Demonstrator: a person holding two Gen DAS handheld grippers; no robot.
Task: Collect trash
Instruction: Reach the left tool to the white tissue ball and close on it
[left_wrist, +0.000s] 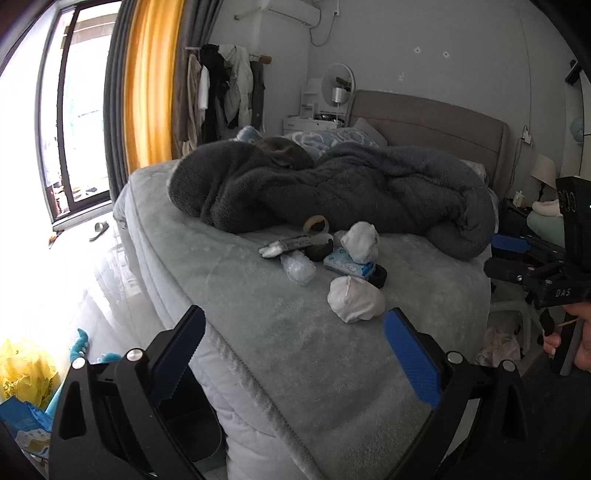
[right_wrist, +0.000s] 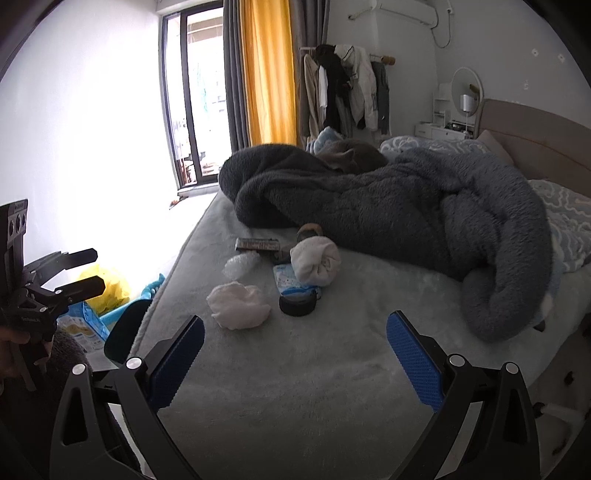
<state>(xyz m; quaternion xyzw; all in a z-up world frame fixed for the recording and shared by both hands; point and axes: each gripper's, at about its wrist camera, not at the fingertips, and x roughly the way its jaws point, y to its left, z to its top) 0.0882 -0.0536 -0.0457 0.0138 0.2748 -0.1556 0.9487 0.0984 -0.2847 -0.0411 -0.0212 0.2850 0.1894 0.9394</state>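
A heap of trash lies on the bed (left_wrist: 258, 332): a near crumpled white tissue (left_wrist: 354, 299) (right_wrist: 238, 304), a second white wad (left_wrist: 361, 242) (right_wrist: 316, 264), a clear plastic wrap (left_wrist: 299, 269) (right_wrist: 240, 266), a blue tissue pack (left_wrist: 347, 266) (right_wrist: 291, 282), a black tape roll (left_wrist: 378, 277) (right_wrist: 298, 304), a dark wrapper (left_wrist: 284, 245) (right_wrist: 258, 244) and a brown tape roll (left_wrist: 316, 224) (right_wrist: 310, 230). My left gripper (left_wrist: 293, 332) is open and empty, just short of the near tissue. My right gripper (right_wrist: 295, 341) is open and empty above the bed, near the black roll.
A dark grey blanket (left_wrist: 351, 195) is bunched behind the trash, with a grey cat (right_wrist: 354, 155) on it. A dark bin (left_wrist: 184, 424) stands on the floor at the bed's corner. A yellow bag (left_wrist: 22, 369) and blue packs (right_wrist: 88, 325) lie on the floor.
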